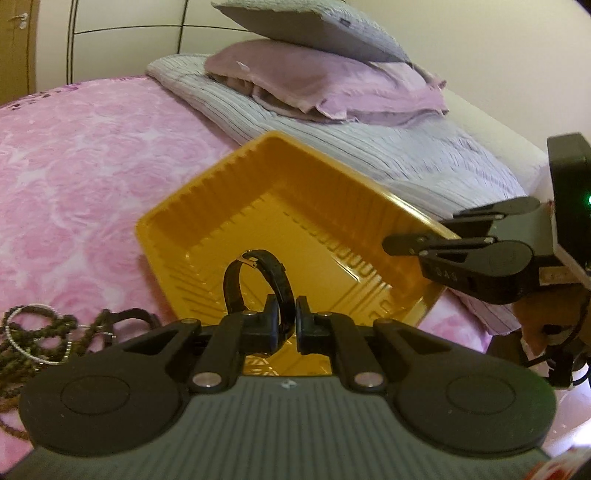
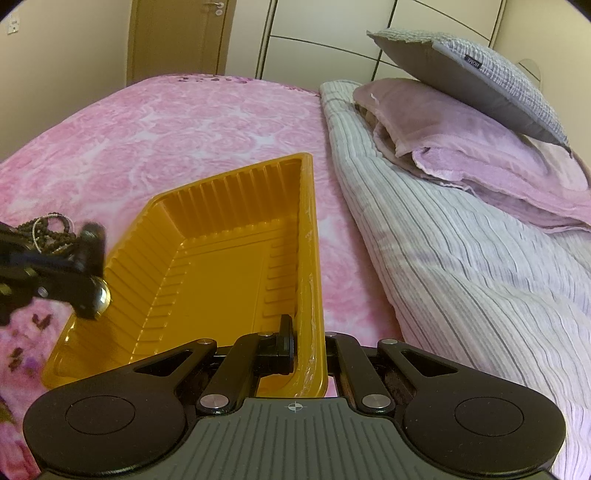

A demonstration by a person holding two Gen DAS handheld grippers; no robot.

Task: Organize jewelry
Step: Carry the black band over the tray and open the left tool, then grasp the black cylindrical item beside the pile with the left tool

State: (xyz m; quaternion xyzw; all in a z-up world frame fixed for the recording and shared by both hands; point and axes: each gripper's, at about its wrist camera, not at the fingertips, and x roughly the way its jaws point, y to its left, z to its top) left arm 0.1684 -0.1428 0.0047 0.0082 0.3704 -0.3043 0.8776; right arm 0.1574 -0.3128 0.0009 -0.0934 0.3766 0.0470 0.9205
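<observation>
The left gripper (image 1: 284, 325) is pinching a black wristwatch (image 1: 258, 284) by its strap, carrying it over the yellow tray (image 1: 207, 192) on the pink bed (image 1: 92, 166). The right gripper (image 2: 310, 350) is clamping the tray's rim. The watch is looking light, its strap floppy; the strap is the safest hold.

Tray (image 1: 207, 206) sat on the bedspread (image 1: 74, 155), its far side near a folded quilt (image 1: 369, 147). On the quilt lay a pillow (image 1: 332, 88), a cushion (image 1: 314, 29) leaning atop it. Left gripper (image 1: 284, 321) held a watch (image 1: 273, 280) above the tray's near end. Right gripper (image 2: 310, 347) clamped the tray's right rim. Bead strands (image 1: 33, 332) lay on the bedspread left of the tray.
</observation>
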